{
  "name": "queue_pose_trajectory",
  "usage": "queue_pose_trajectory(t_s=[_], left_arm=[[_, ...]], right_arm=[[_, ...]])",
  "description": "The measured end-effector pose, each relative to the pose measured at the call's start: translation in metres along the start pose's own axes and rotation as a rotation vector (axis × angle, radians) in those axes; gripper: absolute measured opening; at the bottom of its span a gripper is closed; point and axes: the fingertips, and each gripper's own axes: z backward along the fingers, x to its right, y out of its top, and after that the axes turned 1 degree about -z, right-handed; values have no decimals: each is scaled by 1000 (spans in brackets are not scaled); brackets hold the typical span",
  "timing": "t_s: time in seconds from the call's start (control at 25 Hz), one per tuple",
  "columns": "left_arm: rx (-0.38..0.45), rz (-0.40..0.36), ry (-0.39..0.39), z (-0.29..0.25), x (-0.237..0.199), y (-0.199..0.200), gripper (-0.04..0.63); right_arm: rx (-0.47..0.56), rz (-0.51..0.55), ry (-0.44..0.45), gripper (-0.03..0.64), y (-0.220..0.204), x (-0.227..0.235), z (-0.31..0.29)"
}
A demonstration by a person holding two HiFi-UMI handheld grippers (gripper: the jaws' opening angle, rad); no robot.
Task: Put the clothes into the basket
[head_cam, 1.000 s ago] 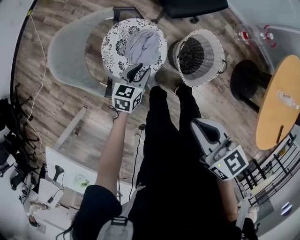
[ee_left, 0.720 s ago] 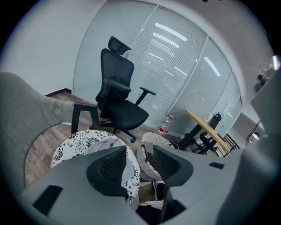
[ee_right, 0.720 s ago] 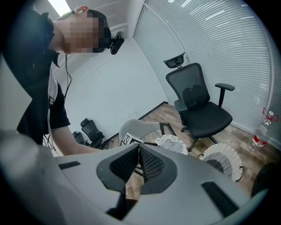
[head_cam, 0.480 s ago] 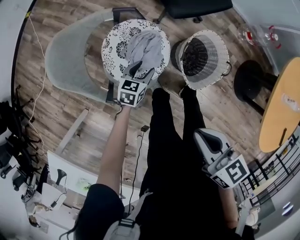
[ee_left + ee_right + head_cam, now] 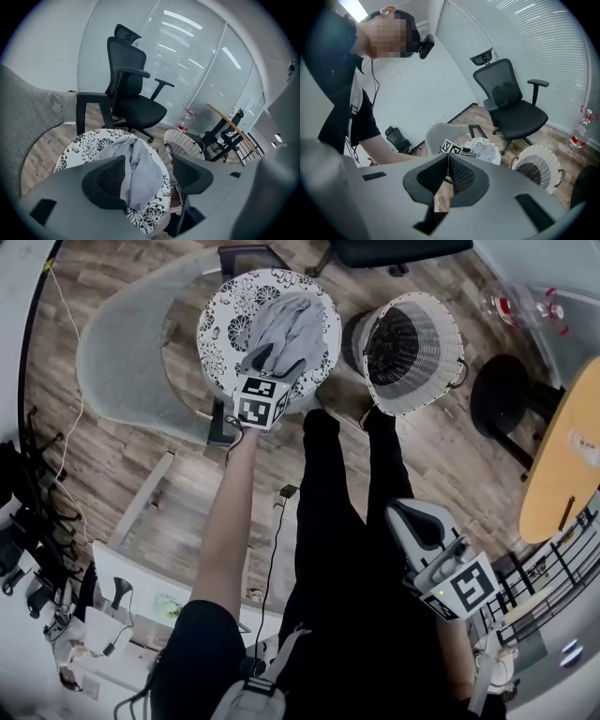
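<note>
Lying crumpled on the round black-and-white floral-patterned surface (image 5: 220,334), the pale grey cloth garment (image 5: 286,326) is sitting near the white wicker basket (image 5: 431,343), which is standing on the wooden floor. The left gripper (image 5: 277,367) is hovering at the garment's near edge, its jaws opening wide with grey folds showing between them, not yet pinched. The right gripper (image 5: 419,523) is hanging well back, jaws pressed together on nothing. Closing on one thin fold alone is risking a slip on the way across, I judge. No readable writing is showing, only square markers on the gripper cubes.
</note>
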Motion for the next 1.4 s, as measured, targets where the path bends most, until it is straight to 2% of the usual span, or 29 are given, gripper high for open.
queue_pose_trajectory(t_s=[0.36, 0.68, 1.12, 1.4], left_arm=[[-34, -6, 67, -31, -27, -3, 357], [-113, -77, 91, -64, -46, -21, 390], [-224, -63, 83, -94, -54, -50, 390], [-253, -29, 83, -103, -53, -60, 388]], right_arm=[[-10, -38, -22, 17, -5, 15, -2], [-9, -79, -33, 17, -9, 25, -7], [8, -122, -62, 17, -13, 38, -4], [20, -132, -73, 17, -14, 42, -1]])
